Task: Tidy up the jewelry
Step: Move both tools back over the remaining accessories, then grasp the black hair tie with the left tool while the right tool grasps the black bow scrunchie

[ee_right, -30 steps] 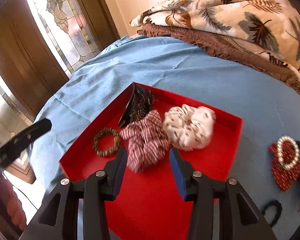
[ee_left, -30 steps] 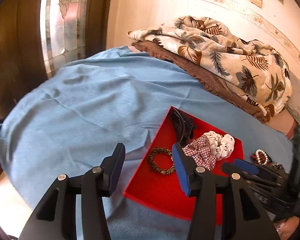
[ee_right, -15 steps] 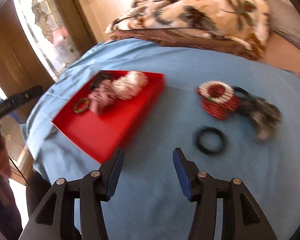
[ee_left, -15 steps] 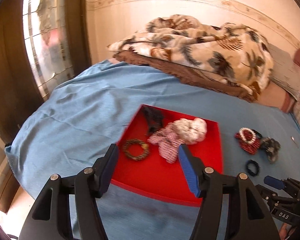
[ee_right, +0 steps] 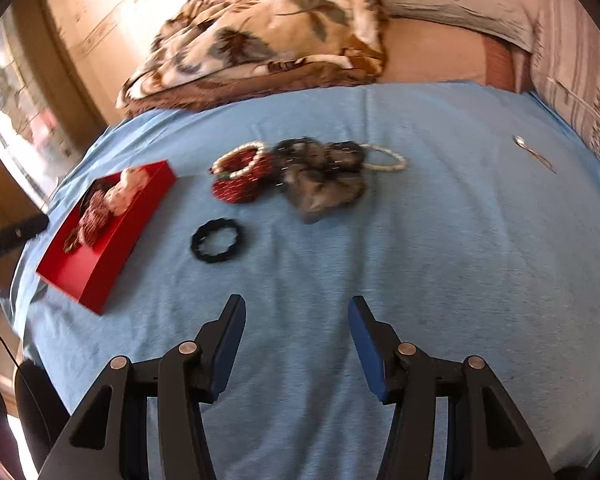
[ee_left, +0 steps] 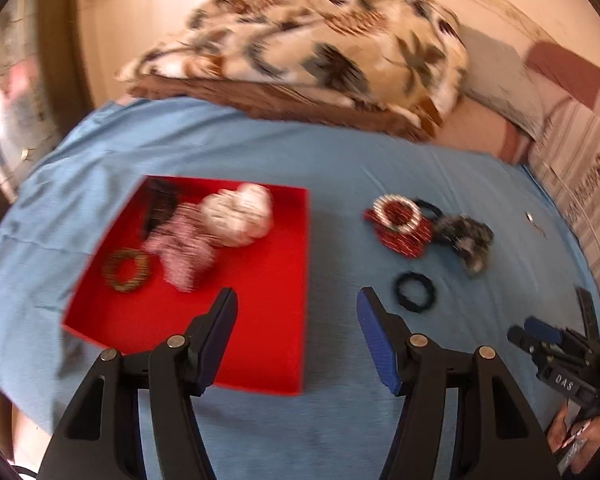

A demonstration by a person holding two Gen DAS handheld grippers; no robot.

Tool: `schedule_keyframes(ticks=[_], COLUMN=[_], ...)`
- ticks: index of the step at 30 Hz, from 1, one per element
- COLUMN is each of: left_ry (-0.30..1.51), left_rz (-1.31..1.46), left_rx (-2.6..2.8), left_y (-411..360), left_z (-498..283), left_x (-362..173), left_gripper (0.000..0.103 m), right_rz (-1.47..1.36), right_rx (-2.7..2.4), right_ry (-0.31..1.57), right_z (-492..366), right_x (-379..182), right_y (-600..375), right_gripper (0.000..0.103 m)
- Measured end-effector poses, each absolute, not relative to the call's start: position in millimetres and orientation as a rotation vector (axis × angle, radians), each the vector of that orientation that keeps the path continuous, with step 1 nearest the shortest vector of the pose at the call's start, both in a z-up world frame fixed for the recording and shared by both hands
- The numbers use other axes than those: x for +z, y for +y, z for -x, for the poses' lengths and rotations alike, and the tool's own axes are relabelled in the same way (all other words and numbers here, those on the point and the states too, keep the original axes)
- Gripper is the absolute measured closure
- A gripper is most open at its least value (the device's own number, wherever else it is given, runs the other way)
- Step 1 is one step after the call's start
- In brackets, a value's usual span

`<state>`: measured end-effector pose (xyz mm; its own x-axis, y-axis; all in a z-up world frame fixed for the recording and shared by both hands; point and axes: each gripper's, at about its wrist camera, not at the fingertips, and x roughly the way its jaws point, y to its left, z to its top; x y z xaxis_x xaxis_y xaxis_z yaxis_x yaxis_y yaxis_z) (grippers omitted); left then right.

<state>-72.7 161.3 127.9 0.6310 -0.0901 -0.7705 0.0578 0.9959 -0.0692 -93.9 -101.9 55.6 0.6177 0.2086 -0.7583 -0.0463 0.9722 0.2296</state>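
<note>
A red tray [ee_left: 268,320] lies on the blue sheet and holds a white scrunchie [ee_left: 240,216], a plaid scrunchie [ee_left: 184,252], a brown bead bracelet [ee_left: 126,270] and a black clip [ee_left: 160,204]. My left gripper [ee_left: 296,300] hangs open over the tray's near right corner, nothing between its fingers. Loose on the sheet lie a black hair tie [ee_right: 219,240], a red scrunchie [ee_right: 240,176] ringed by a pearl bracelet, a grey scrunchie [ee_right: 320,184] and a second pearl bracelet [ee_right: 384,160]. My right gripper [ee_right: 296,306] is open and empty, short of the hair tie.
A leaf-print blanket [ee_left: 320,52] on a brown cover lies folded at the far end of the bed, with pillows [ee_right: 452,4] to its right. A small silver pin [ee_right: 534,154] rests near the right edge. A door with patterned glass [ee_right: 16,120] stands at the left.
Both grippers have swung right, away from the tray, and their jaws stand wider. The right one, a second ago over the tray's scrunchies, now faces the loose pile on the sheet.
</note>
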Motion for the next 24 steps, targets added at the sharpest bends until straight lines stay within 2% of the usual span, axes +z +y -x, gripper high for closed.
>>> schedule_keyframes(ticks=[6, 12, 19, 24], left_ry=[0.943, 1.004, 1.04, 1.063], left_rz=[0.024, 0.031, -0.001, -0.002], left_rx=[-0.192, -0.223, -0.247, -0.264], left_y=[116, 89, 71, 65], left_z=[49, 18, -8, -14], left_x=[96, 61, 38, 26], left_gripper=[0.042, 0.045, 0.051, 0.051], right_rz=[-0.242, -0.265, -0.265, -0.269], right_rx=[0.137, 0.14, 0.143, 0.149], right_ry=[0.871, 0.844, 0.849, 0.857], right_z=[78, 47, 1, -21], right_x=[53, 51, 42, 36], right_y=[-116, -117, -114, -110], right_gripper=[0.045, 0.035, 0.035, 0.035])
